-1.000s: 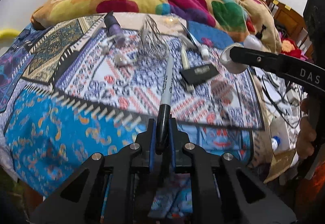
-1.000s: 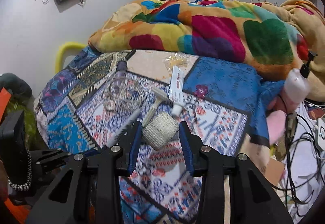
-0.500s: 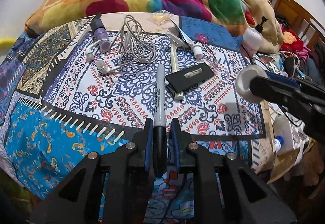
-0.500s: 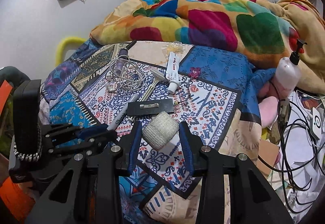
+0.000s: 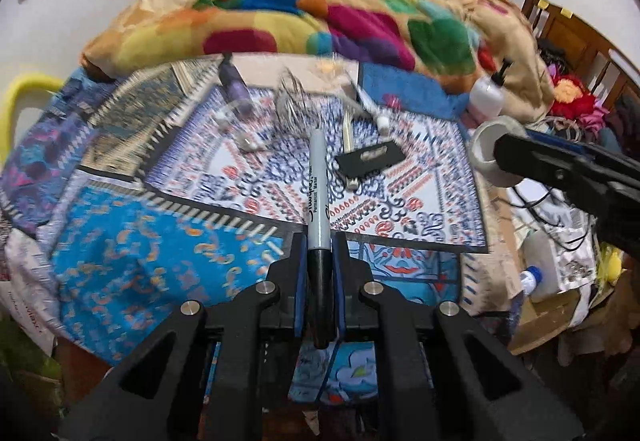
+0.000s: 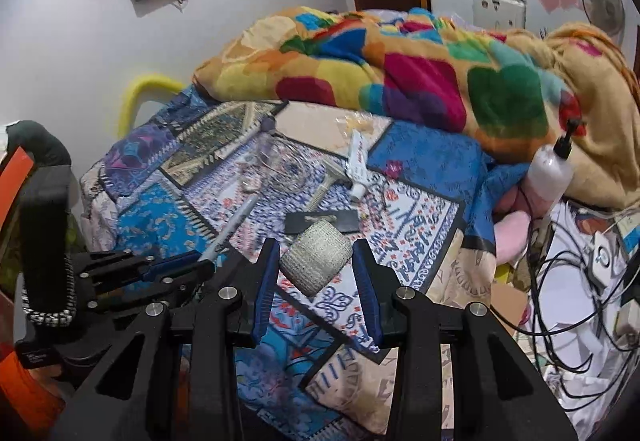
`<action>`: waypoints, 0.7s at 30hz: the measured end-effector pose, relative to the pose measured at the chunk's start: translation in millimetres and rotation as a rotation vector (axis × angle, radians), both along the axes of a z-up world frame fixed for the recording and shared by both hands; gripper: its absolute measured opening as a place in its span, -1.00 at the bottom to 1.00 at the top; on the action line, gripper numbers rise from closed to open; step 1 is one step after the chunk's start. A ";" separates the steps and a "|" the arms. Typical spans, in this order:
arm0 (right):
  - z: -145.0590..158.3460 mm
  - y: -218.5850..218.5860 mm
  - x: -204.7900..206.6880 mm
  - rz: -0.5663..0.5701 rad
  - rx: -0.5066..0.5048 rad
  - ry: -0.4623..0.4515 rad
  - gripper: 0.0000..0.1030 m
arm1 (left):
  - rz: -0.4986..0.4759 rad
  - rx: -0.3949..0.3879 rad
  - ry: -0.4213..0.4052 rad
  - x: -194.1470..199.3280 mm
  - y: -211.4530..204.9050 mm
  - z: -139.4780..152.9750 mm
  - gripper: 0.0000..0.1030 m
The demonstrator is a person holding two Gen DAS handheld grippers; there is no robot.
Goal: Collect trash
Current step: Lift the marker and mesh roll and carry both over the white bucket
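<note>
Moved since earlier: both grippers have risen off the bed with their loads; the black plate, hidden a second ago in the right wrist view, now lies just beyond the roll.
Marker (image 5: pixel 318 201): pinched by its black cap between the jaws of the left gripper (image 5: pixel 319 253), grey barrel sticking out ahead of the tips, clear of the bedspread. The log's brief widening is over and the pads press the cap.
Bandage roll (image 6: pixel 317 261): a whitish woven roll held between the blue pads of the right gripper (image 6: pixel 316 265), jaws partly spread to its width, up off the bed.
Beyond the left jaws: black plate (image 5: pixel 370 160), razor (image 5: pixel 349 145), tangled white cable (image 5: pixel 294 101) and purple bottle (image 5: pixel 236 87), all lying on the patterned bedspread (image 5: pixel 160 253).
Beyond the right jaws: white tube (image 6: pixel 357 165) past the plate and razor.
Farther out: bright quilt (image 6: pixel 400 69) heaped at the far side; pump bottle (image 6: pixel 548 169) well right of the jaws.
</note>
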State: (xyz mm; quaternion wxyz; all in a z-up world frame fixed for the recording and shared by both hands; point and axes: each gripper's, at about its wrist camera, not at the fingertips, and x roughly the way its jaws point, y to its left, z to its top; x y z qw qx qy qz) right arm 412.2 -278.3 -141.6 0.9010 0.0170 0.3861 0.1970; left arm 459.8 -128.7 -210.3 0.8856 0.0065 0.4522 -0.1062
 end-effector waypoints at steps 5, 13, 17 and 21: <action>30.3 12.7 -20.7 0.019 0.002 -0.060 -0.33 | 0.023 -0.005 -0.073 -33.4 16.1 42.2 -0.78; 74.9 49.6 -64.4 0.077 -0.003 -0.155 -0.33 | 0.110 -0.032 -0.181 -95.7 62.9 100.4 -0.78; 88.9 71.8 -85.8 0.116 -0.005 -0.194 -0.33 | 0.164 -0.027 -0.220 -128.6 90.6 118.3 -0.78; 96.9 94.0 -104.2 0.162 0.005 -0.206 -0.33 | 0.220 -0.014 -0.250 -160.8 120.2 128.7 -0.78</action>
